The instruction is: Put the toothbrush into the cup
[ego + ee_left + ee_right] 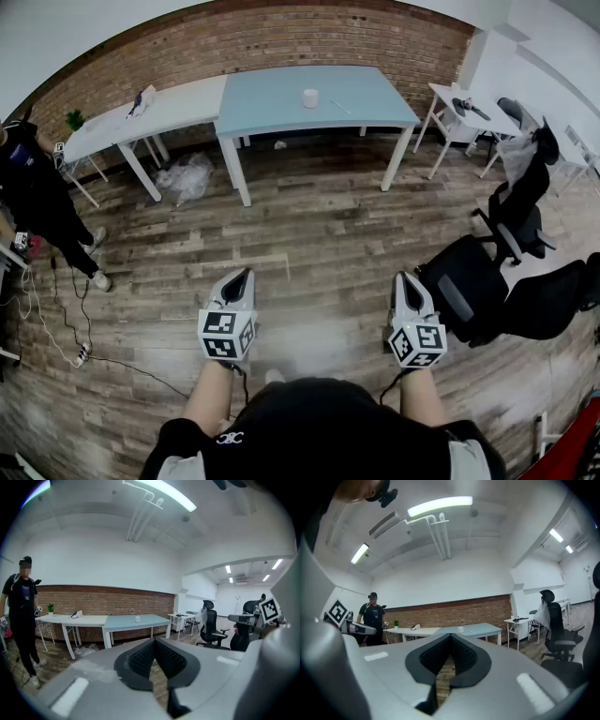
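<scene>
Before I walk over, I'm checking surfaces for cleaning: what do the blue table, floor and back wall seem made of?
Blue table: smooth matte top, probably laminate; white legs look like painted metal.
Floor: wood-grain planks with visible seams, timber or laminate unclear.
Back wall: exposed red brick, rough, mortar lines showing.

No word, number or brand can be read in any view. The only printed patterns are the black-and-white square markers on the cubes of the left gripper and the right gripper, low in the head view, and they carry no letters. A small white mark on the person's dark collar, at the bottom of that frame, may be a logo, but it is too small to read.
</scene>
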